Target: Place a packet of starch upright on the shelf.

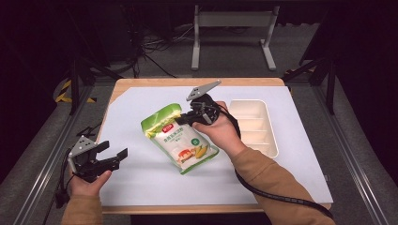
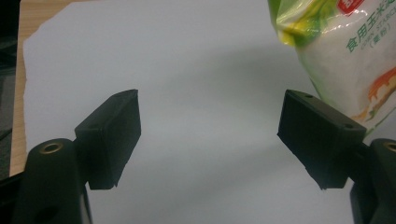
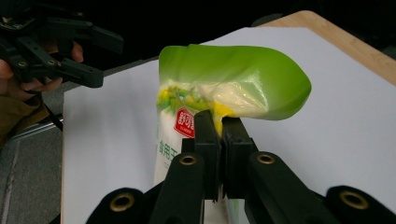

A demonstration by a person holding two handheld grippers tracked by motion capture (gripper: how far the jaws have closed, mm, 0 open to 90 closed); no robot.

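- The right gripper [image 3: 218, 122] is clamped on the green-topped starch pouch [image 1: 180, 137], its jaws pinched together on the upper part of the pouch.
- The pouch hangs tilted over the middle of the desk [image 1: 141, 187], which is covered by a white sheet.
- A cream divided tray [image 1: 253, 126] lies by the desk's right edge.
- The left gripper [image 1: 112, 152], near the desk's near-left corner, has its jaws wide apart around nothing.

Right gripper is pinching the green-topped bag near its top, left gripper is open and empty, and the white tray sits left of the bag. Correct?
Not quite: in the high view the white tray lies right of the bag, not left. The rest holds.
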